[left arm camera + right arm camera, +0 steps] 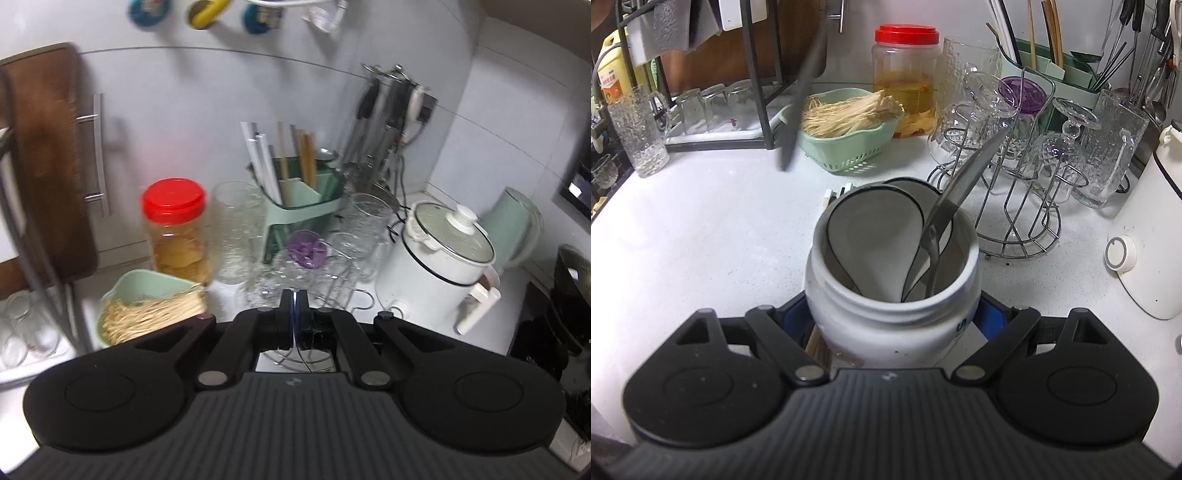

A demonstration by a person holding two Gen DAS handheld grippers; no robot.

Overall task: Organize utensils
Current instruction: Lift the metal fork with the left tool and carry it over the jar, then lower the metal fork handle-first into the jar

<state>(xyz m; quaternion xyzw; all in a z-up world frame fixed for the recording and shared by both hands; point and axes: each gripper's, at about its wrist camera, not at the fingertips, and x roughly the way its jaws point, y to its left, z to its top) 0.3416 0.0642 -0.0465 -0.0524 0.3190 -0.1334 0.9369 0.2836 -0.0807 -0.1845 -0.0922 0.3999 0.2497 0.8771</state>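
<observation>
My right gripper (892, 314) is shut on a white jar (886, 325) standing on the white counter (701, 229). The jar holds two white spoons (875, 236) with dark rims and a metal spoon (964, 177). Behind the jar lie chopsticks (834, 195). My left gripper (293, 299) is raised above the counter with its pads pressed together on a thin sliver seen edge-on. A blurred thin dark utensil (799, 99) hangs in the right wrist view; it appears to be what the left gripper holds. A green utensil holder (306, 206) with chopsticks stands at the back.
A wire rack of glasses (1015, 221) stands right of the jar. A green basket of pale strands (846, 147) and a red-lidded jar (905, 74) sit behind. A white cooker (436, 258) is at the right. A black dish rack (757, 74) and a tall glass (639, 129) stand at the left.
</observation>
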